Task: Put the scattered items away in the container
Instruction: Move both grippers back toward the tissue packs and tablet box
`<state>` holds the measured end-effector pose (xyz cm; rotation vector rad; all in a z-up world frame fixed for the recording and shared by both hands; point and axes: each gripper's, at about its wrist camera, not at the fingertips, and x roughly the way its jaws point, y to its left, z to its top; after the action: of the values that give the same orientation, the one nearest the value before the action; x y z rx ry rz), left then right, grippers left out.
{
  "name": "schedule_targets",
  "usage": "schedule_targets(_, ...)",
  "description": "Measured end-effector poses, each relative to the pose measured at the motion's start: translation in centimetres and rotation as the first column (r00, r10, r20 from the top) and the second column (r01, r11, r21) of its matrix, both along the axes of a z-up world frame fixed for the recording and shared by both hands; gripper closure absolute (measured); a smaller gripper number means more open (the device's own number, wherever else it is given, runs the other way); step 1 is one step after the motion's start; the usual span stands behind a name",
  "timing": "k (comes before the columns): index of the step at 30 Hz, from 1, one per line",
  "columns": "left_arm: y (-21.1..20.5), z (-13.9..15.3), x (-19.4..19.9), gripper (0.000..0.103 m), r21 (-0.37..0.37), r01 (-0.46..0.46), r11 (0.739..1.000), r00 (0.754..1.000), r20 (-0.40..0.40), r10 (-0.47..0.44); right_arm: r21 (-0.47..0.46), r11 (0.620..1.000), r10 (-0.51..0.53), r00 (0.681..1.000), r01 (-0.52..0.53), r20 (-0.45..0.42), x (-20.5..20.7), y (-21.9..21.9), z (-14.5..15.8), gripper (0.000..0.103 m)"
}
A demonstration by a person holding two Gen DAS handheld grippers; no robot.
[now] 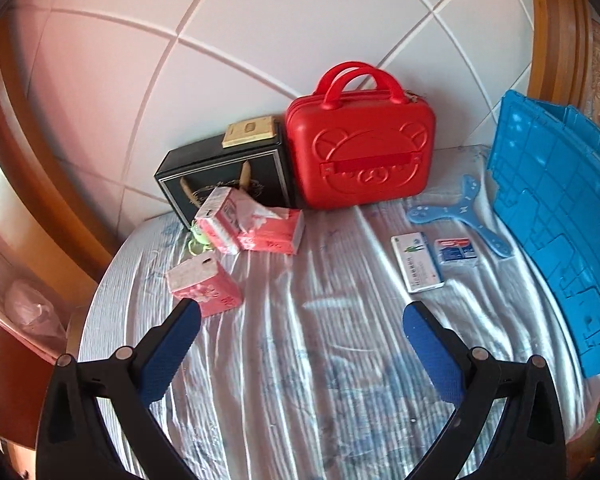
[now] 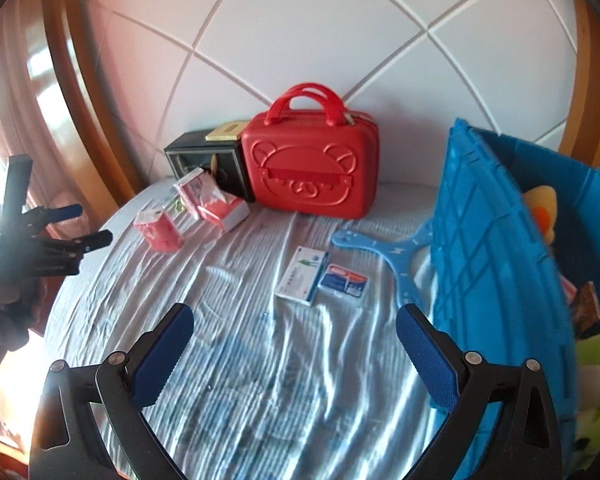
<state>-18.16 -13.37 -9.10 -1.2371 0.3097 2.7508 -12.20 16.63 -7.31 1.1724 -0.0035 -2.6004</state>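
Note:
On the light sheet lie three pink tissue packs (image 1: 204,284) (image 2: 160,232), a white-green medicine box (image 1: 417,262) (image 2: 302,276), a small blue-red box (image 1: 458,251) (image 2: 343,280) and a blue boomerang (image 1: 466,212) (image 2: 384,256). The blue crate (image 1: 556,216) (image 2: 496,264) stands at the right; a yellow toy (image 2: 542,212) shows inside it. My left gripper (image 1: 300,316) is open above the sheet, its left finger close to the nearest pink pack. My right gripper (image 2: 294,320) is open and empty, just short of the medicine box. The left gripper (image 2: 84,224) also shows at the far left of the right wrist view.
A red bear-embossed case (image 1: 360,156) (image 2: 312,168) and a black box (image 1: 224,176) (image 2: 204,160) stand against the white padded headboard (image 1: 260,32). Wooden frame curves around both sides. A green plush item (image 2: 596,392) lies beside the crate.

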Motion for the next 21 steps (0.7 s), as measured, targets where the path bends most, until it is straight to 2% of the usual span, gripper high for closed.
schedule_targets(9,-7.6,-7.2,-5.9,0.0,-0.028,-0.04,0.999,0.997,0.064,0.042,0.045,0.997,-0.067,0.988,0.061,0.143,-6.9,-6.8,-12.3,0.0)
schedule_targets(13,-10.6,-10.6,-9.4,0.0,0.0,-0.108,0.994,0.99,0.093,0.108,0.051,0.993,-0.114,0.973,0.106,0.202,-9.5,-8.5,-16.8,0.0)
schedule_targets(18,-12.7,-14.9,-13.0,0.0,0.031,-0.205,0.978,0.972,0.122,0.199,0.08,0.989,-0.144,0.961,0.128,0.236,-11.7,-10.2,-20.6,0.0)
schedule_targets(21,-12.9,-16.7,-14.4,0.0,0.05,-0.231,0.972,0.967,0.121,0.224,0.104,0.987,-0.146,0.961,0.124,0.236,-12.5,-11.0,-22.0,0.0)
